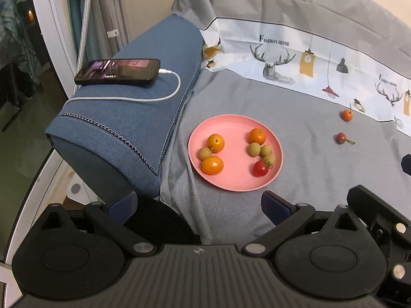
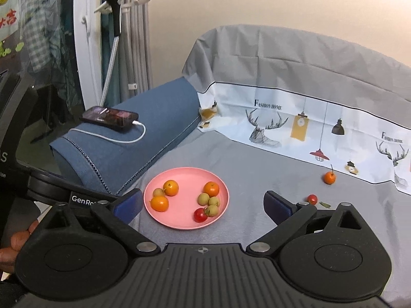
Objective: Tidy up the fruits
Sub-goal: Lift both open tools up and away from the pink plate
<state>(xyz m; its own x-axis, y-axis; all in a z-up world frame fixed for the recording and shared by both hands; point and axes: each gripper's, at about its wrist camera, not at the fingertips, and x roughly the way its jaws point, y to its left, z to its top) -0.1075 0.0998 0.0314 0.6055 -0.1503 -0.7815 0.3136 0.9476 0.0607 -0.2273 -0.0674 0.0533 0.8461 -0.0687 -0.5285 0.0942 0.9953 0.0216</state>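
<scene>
In the left wrist view the left gripper (image 1: 197,206) sits at the bottom of the frame with its fingers spread wide and nothing between them; the left pad hangs over the blue armrest (image 1: 133,118), the right pad over the grey cover (image 1: 295,128). The pink plate (image 1: 231,179) lies at mid-frame, its left rim near the armrest edge, with bare cover open on its right and toward the camera. On it are three oranges, four small green fruits and one red tomato (image 1: 260,168). Well apart at right, near the printed cloth band (image 1: 282,59), lie a loose orange (image 1: 346,115) and a loose red fruit (image 1: 341,137). A phone (image 1: 118,72) with a white cable (image 1: 143,98) rests on the armrest at upper left. In the right wrist view the right gripper (image 2: 203,205) is likewise wide open and holds nothing; the plate (image 2: 179,222) shows between its fingers, lower centre. The loose orange (image 2: 329,177) sits at right by the band, the red fruit (image 2: 312,199) just beside the right finger. The left gripper's body (image 2: 51,192) enters from the left edge. A beige wall (image 2: 257,5) fills the top, curtains and a white door frame the upper left.
</scene>
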